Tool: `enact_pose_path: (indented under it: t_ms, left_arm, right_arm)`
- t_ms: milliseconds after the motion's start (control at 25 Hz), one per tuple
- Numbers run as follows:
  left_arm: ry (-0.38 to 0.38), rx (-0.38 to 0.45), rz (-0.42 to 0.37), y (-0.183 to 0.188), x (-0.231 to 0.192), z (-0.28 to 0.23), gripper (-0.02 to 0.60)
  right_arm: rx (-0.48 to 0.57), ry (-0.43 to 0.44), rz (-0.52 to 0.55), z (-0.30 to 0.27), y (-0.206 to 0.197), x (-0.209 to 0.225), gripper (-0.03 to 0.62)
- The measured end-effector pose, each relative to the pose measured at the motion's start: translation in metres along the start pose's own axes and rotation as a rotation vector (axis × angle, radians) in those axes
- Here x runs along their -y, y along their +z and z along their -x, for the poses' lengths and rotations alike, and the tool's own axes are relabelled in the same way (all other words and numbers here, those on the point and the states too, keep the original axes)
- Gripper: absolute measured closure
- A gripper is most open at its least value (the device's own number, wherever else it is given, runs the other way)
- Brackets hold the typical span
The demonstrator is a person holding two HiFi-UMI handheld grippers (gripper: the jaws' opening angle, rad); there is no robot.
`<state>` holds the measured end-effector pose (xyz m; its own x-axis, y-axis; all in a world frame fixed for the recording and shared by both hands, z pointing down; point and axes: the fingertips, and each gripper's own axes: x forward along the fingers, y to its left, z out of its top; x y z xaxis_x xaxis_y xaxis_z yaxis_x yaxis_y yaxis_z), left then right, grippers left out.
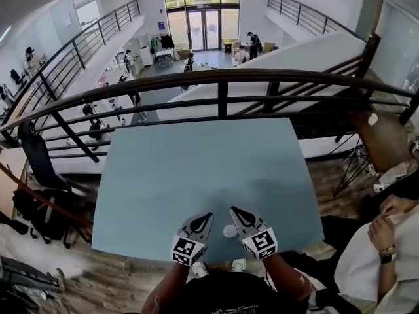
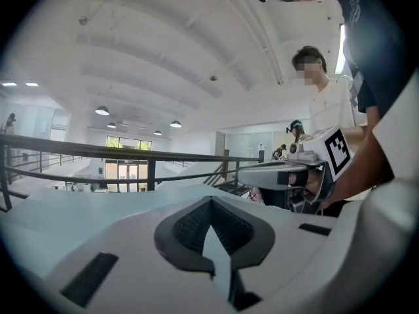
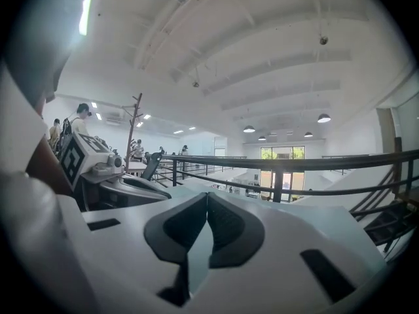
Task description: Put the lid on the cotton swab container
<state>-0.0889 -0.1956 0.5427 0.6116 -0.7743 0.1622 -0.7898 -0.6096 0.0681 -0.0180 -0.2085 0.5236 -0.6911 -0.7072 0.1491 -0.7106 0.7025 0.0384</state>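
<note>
A small white round container [image 1: 230, 231] sits on the blue table [image 1: 196, 169], close to the near edge, and it is the only loose thing on the table. It lies between the two grippers, just beside both, and neither seems to touch it. The left gripper [image 1: 208, 216] is to its left and the right gripper [image 1: 233, 210] to its right, with their tips angled in toward each other just beyond it. In the left gripper view the dark pads meet at the tips and nothing is between them, so those jaws are closed and empty. The right gripper view shows the same: jaws brought together and holding nothing. Neither gripper view shows the container, because both look out over the table toward the railing [image 1: 222, 77] and the hall beyond. From the head view the container is too small to tell a lid from a body. It reads as a single round white piece, and no separate lid lies anywhere on the table. With both grippers empty and only that one piece present, my judgement is that the lid is already on and the task is done or all but done. At most, what is left is to check that the lid sits flat and to draw the grippers away.
</note>
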Motion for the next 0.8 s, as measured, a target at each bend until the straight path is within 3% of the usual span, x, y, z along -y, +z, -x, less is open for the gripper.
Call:
enact_pose_path:
  t_ms: [320,800]
  left_arm:
    - [0.000,0.062,0.003,0.044,-0.011,-0.010,0.569]
    - [-0.021,0.055,0.022,0.047,-0.010,-0.016,0.569]
  right_arm:
    - [0.040,-0.037,0.015,0.000,0.025,0.012,0.576]
    - [0.055,-0.031,0.033,-0.004,0.035,0.012,0.576]
